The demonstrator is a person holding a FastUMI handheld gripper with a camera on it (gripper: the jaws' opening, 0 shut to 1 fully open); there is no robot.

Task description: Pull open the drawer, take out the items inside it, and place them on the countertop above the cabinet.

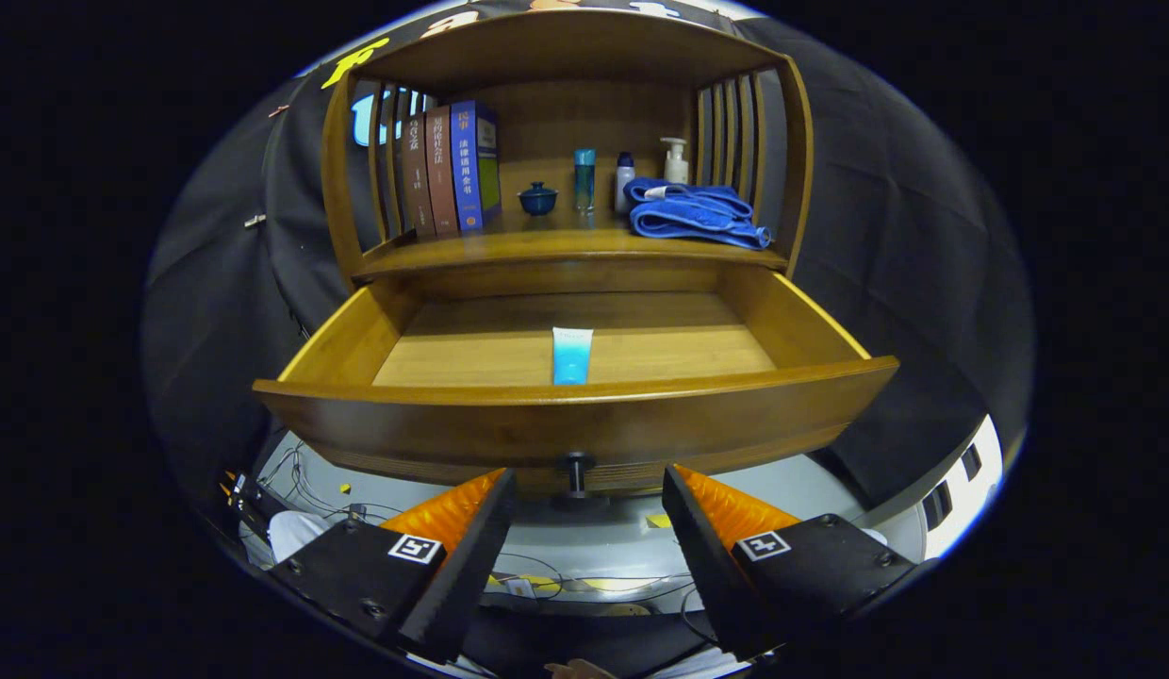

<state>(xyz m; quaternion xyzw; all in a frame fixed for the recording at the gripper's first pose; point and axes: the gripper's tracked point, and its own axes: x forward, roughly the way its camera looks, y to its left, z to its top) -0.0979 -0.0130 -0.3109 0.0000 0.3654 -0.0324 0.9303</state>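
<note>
1. The claw point(584, 490) is spread wide and holds nothing; its two fingers stand apart on either side of the knob point(576, 469), neither touching it.
2. The knob sits between the fingertips, just ahead of them, on the curved front of the drawer point(584, 429).
3. The drawer is pulled well out from the wooden cabinet point(799, 151), its inside open to view.
4. One tube point(571, 356) lies flat on the drawer floor, near the front wall and roughly in the middle, lengthwise from front to back. Its lower end is hidden by the drawer's front rim.
5. Above the drawer is the worktop point(547, 247), under the cabinet's curved roof and between its slatted sides.
6. On the worktop, at its left, three books point(451, 170) stand upright, side by side.
7. Beside them, toward the middle, stands a small lidded cup point(537, 198), then a slim bottle point(584, 179).
8. Further right are a white bottle point(624, 181) and a pump bottle point(676, 160), both behind a folded towel point(698, 214) that lies at the worktop's right end.
9. Below the drawer, beyond the fingers, cables point(306, 486) lie on the floor.
</note>
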